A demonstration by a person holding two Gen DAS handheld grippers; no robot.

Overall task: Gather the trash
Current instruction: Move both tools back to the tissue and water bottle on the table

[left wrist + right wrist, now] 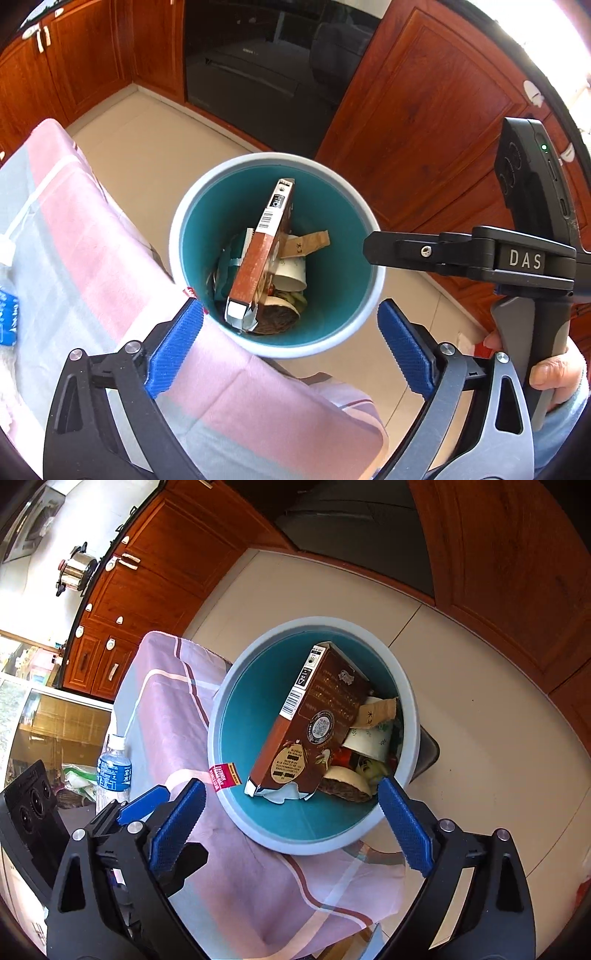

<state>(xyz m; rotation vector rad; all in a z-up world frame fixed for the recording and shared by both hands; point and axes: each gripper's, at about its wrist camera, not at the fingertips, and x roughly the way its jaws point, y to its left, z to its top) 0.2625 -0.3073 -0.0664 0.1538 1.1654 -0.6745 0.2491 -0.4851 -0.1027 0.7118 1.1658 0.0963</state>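
Hovering above the teal bin (207,206), both the left gripper (290,334) and right gripper (291,812) gape empty; a brown carton (314,720) leans inside.

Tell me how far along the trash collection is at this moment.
Mostly done, by the look of it. The bin already holds a brown carton, a paper cup and other scraps. Nothing is in hand: the left tongs and right tongs are both open and empty above it. Possibly left: a water bottle standing on the cloth-covered table, and a red wrapper by the bin's rim.
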